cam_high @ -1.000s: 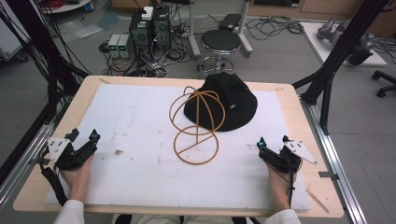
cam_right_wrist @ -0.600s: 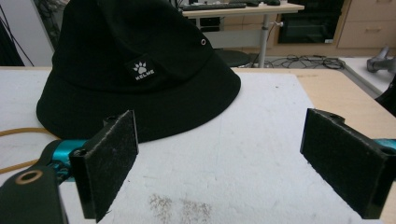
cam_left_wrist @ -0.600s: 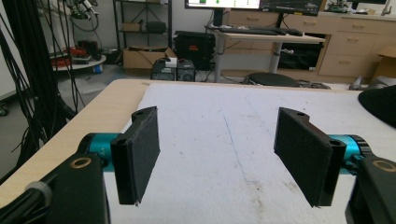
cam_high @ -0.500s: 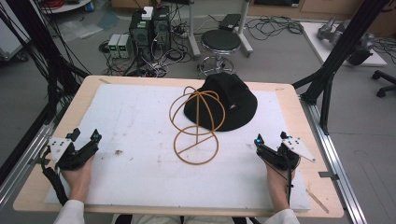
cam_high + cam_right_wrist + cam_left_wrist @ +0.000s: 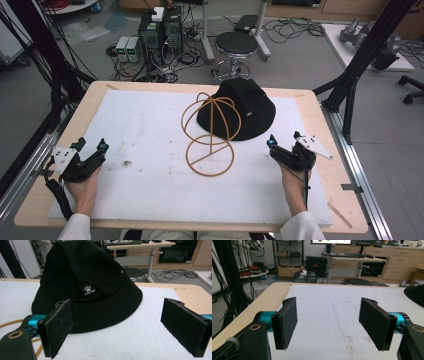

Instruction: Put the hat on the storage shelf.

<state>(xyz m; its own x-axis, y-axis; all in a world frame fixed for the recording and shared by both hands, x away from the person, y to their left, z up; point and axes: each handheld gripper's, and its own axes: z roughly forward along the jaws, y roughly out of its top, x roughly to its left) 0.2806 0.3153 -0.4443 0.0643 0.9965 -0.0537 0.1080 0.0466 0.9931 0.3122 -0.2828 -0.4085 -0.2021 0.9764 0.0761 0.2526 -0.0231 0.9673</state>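
Down at the near left of the table, the left gripper [image 5: 90, 151] rests in the person's left hand [image 5: 84, 186], its jaws spread wide apart with nothing between them. In the left gripper view the two black pads [image 5: 287, 321] frame only bare white mat [image 5: 332, 315], which carries a faint blue line and some small brown marks. A sliver of black brim shows at the right edge of that view.

Across at the near right, the right gripper [image 5: 285, 144] sits in the right hand [image 5: 292, 185], jaws likewise released and holding nothing, with its grey three-cornered plate [image 5: 314, 146] on top. It points toward the black bucket hat [image 5: 240, 107], which lies just ahead of it but apart from it. In the right gripper view the hat [image 5: 87, 280] stands brim-down on the mat, showing a small paw-print label reading KELME [image 5: 89, 290] and a metal eyelet [image 5: 122, 271].

Beside the hat, touching or overlapping its left side in the high view, stands a tan wire hat stand [image 5: 210, 135]: a domed cage of hoops above a round base ring that lies flat on the mat. The mat covers most of the wooden table [image 5: 60, 150]. Beyond the far edge are a round stool [image 5: 236, 45] and computer boxes [image 5: 160, 30] among cables on the floor.
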